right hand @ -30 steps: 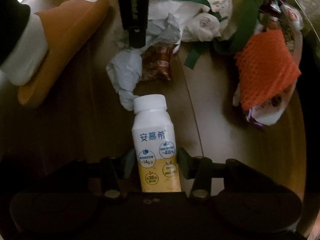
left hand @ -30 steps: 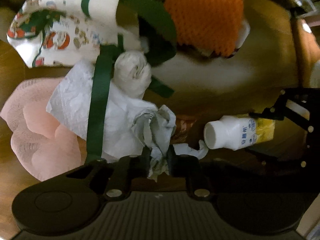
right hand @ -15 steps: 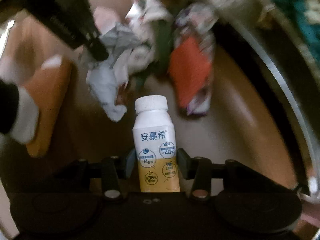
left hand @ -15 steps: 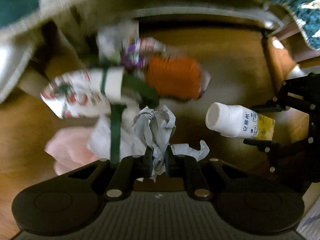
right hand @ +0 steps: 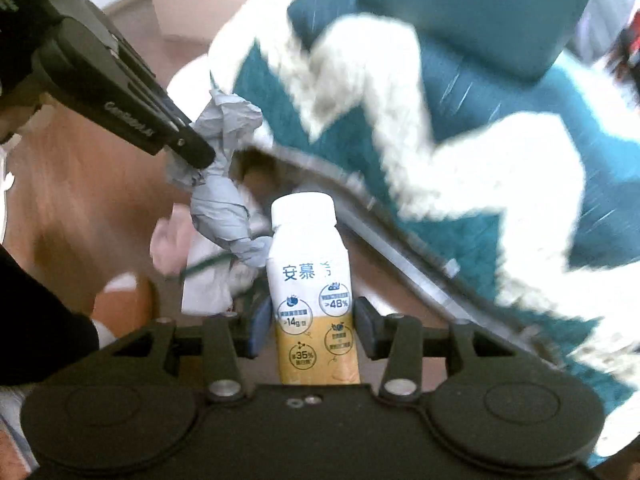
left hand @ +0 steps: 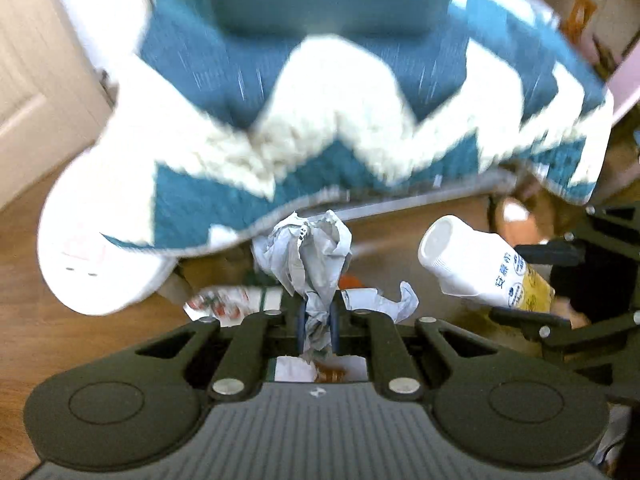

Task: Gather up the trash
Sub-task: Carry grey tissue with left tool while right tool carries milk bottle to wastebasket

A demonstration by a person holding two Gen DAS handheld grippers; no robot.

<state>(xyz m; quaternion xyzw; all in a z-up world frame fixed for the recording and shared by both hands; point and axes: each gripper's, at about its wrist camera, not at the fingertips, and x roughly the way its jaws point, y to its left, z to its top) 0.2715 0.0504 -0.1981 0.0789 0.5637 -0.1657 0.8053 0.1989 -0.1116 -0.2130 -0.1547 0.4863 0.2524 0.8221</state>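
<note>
My left gripper [left hand: 316,322] is shut on a crumpled grey paper wad [left hand: 310,258] and holds it well above the wooden floor. My right gripper [right hand: 312,328] is shut on a white and yellow yogurt bottle [right hand: 310,284], cap pointing away. In the left wrist view the bottle [left hand: 480,268] and right gripper [left hand: 572,280] hang at the right. In the right wrist view the left gripper [right hand: 192,148] holds the paper wad [right hand: 222,184] at upper left. More trash, a printed paper wrapper [left hand: 224,300] and white tissue [right hand: 208,280], lies on the floor below.
A sofa with a teal and white zigzag blanket [left hand: 320,120] fills the upper half of both views, its metal frame edge [right hand: 384,236] close ahead. A person's foot in an orange slipper [right hand: 124,304] stands at lower left. A pale door [left hand: 36,92] is at the left.
Both grippers have lifted with their loads and tilted up from the floor pile toward the sofa. The trash pile has dropped low in view.
</note>
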